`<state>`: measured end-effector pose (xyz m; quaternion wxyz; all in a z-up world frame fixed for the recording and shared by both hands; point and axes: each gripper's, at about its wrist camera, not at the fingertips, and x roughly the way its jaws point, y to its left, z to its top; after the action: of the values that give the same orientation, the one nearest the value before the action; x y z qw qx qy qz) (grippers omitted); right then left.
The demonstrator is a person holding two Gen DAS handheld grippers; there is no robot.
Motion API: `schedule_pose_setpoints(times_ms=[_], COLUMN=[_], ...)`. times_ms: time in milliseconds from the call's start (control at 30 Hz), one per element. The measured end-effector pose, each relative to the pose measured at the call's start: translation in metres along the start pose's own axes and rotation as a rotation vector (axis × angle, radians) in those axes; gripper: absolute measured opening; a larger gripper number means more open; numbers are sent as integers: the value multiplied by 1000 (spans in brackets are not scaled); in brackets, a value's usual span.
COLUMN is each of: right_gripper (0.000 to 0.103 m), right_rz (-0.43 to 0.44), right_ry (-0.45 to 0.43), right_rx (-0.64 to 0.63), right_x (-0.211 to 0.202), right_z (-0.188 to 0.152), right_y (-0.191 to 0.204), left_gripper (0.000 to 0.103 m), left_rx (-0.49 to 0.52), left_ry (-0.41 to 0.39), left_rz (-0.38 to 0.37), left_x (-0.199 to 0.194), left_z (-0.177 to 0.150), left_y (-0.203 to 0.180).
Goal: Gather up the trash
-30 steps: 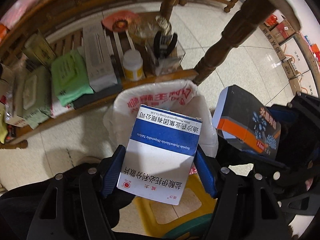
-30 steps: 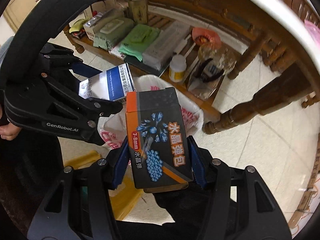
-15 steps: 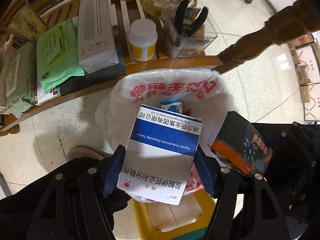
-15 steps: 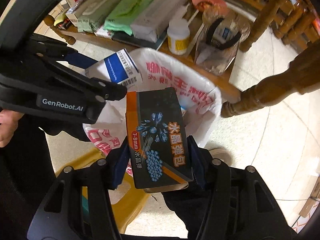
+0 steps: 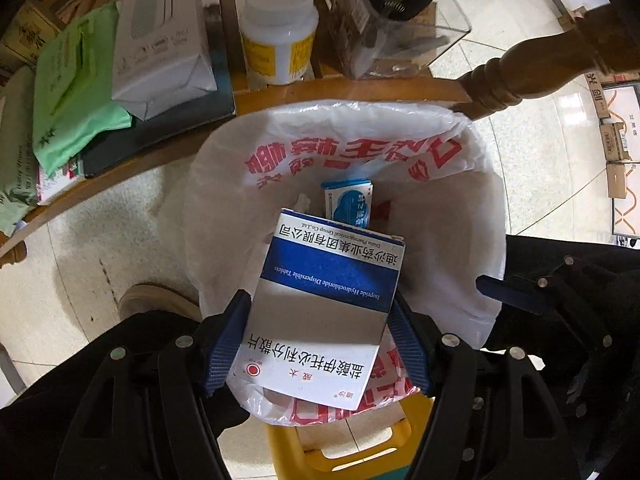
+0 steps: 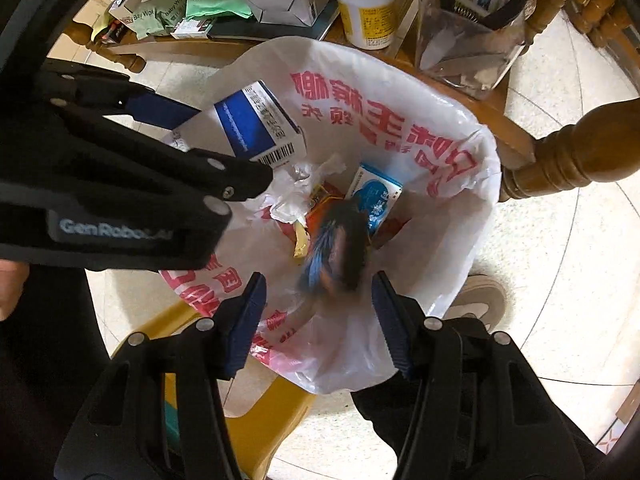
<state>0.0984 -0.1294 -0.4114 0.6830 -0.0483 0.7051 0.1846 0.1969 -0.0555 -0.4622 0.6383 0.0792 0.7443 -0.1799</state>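
White plastic bag (image 6: 448,216), lining the bin, is already holding a small blue carton (image 6: 376,196) and wrappers. The right gripper (image 6: 318,320) jaws are standing apart with nothing between them while a dark box (image 6: 336,252), blurred, is dropping into the bag directly beneath. The left gripper (image 5: 318,344) jaws are clamping a blue-and-white medicine box (image 5: 324,308) above the bag mouth, not yet released.

Two hand-held grippers: the left hand-held gripper (image 5: 320,344) and the right hand-held gripper (image 6: 318,320); one white bin bag (image 5: 448,216); three boxes: white-and-blue box (image 5: 320,312), small blue box (image 5: 347,202), dark blurred box (image 6: 336,246); one white bottle (image 5: 280,36); one yellow stool (image 5: 344,452).
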Motion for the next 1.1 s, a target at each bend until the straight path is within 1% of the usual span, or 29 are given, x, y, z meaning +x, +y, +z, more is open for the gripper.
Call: schedule_pose_setpoints(times_ms=[167,300,467,700,767,800,833,1000,1100], right_gripper=[55,55,56,57,58,61,65,66,66], right_rz=[4,6,3,-21,-32,-39,-46,-62,-82], right_ry=[2,3,1,4,6,5,2,-23,-68], right_rx=[7,4,11,8,6,5,6,23,40], right_x=[2,2,3,5,6,6,6,-4,-19], right_z=[2,1,2,1,1,1,0,-4,-8], right_y=[-3,-4,-4,-1,0,0,1,0,0], left_gripper=[67,72,77,78,78,78,79,82,83], left_rx=[-10,-36,-36,-34,-40,-43,-45,-46,-56], left_ry=[30,51,47,31,20,13,9,-46,-88], left_rz=[-18,-20,-16,15,29,33,38,93,113], left_x=[6,10,9,5,1,0,-3,-19,-33], left_z=[2,4,2,0,-1,-2,-3,-14,-24], left_y=[4,6,6,4,5,6,6,6,6])
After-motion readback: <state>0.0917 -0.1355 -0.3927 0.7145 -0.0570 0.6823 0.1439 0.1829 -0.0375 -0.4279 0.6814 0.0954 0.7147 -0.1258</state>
